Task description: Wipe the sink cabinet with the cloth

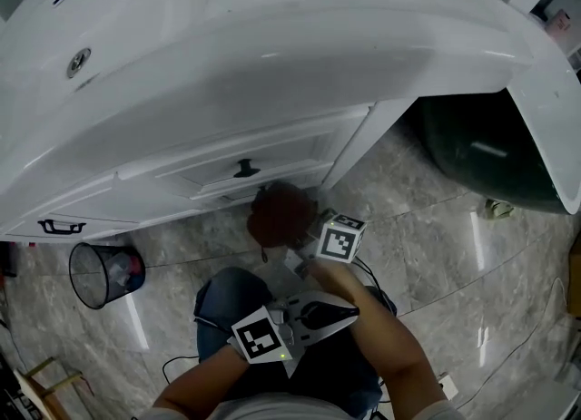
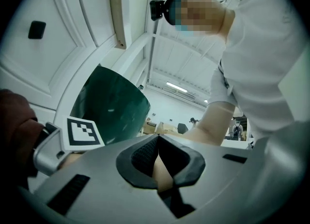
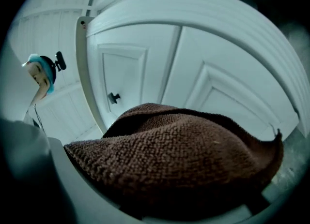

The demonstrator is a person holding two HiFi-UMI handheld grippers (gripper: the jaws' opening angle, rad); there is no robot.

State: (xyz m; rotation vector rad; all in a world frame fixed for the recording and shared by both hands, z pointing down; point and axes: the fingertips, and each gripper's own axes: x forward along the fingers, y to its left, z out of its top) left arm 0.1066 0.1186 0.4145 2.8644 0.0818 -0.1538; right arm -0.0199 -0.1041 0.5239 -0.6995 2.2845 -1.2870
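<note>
The white sink cabinet (image 1: 272,151) fills the upper half of the head view, with a black knob (image 1: 245,170) on its panelled front. A brown cloth (image 1: 280,213) is bunched against the cabinet's lower edge, just below that knob. My right gripper (image 1: 298,232) is shut on the cloth, and its marker cube sits just behind. In the right gripper view the cloth (image 3: 179,155) covers the jaws, facing the cabinet doors (image 3: 145,68). My left gripper (image 1: 352,317) hangs lower, over the person's lap, away from the cabinet. It is shut (image 2: 157,141) with nothing in it.
A wire mesh waste bin (image 1: 104,273) stands on the marble floor at the left. A dark green tub (image 1: 481,151) sits beside the cabinet at the right. A second black handle (image 1: 60,226) is at the far left. The person's knee (image 1: 227,296) is close below the cloth. Cables lie on the floor.
</note>
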